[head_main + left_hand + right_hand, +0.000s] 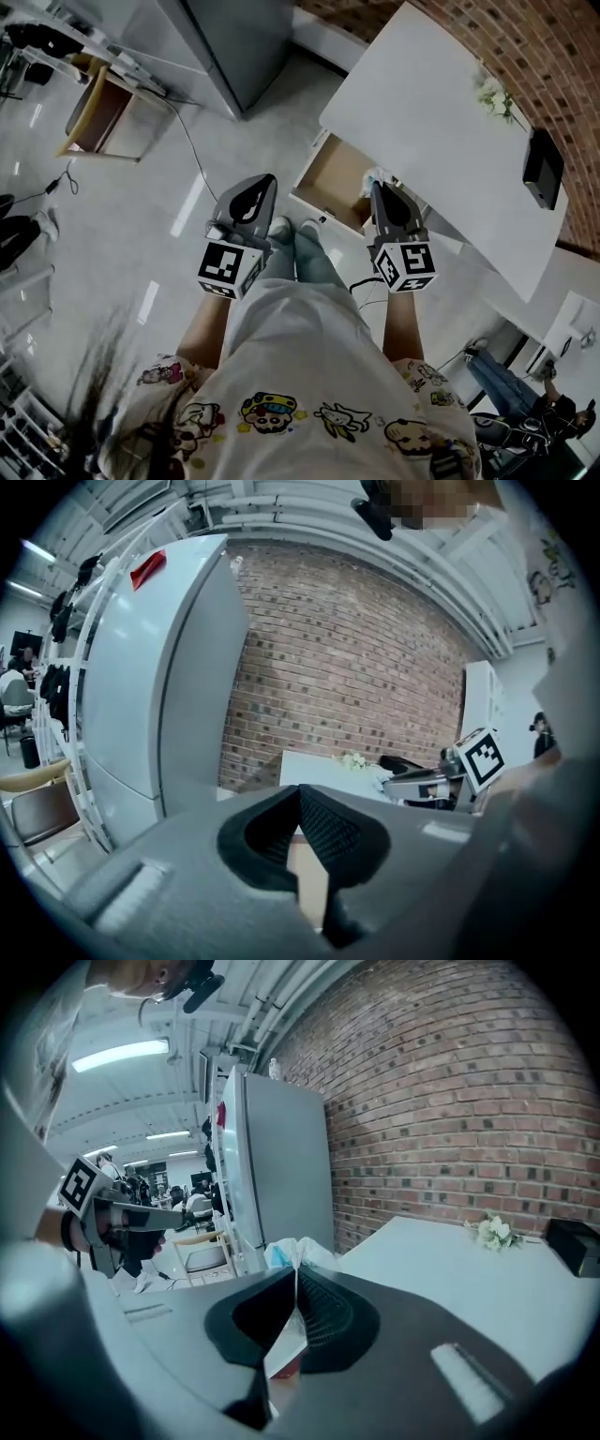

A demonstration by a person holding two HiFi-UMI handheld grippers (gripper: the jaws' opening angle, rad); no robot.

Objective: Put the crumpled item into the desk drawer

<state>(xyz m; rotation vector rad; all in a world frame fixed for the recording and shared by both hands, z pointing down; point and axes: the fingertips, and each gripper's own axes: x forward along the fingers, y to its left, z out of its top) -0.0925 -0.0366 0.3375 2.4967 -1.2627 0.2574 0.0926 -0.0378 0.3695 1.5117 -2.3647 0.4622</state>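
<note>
Evidently light, soft and easily crushed, the crumpled item (298,1251) is pinched by a thin fold in the right tool (295,1277) at the pulled-out desk drawer (330,178); the left tool (301,794) is closed on nothing.

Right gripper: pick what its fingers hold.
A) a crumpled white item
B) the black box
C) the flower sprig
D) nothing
A: the right gripper is shut on the crumpled white item, which pokes out past its tips.
</note>
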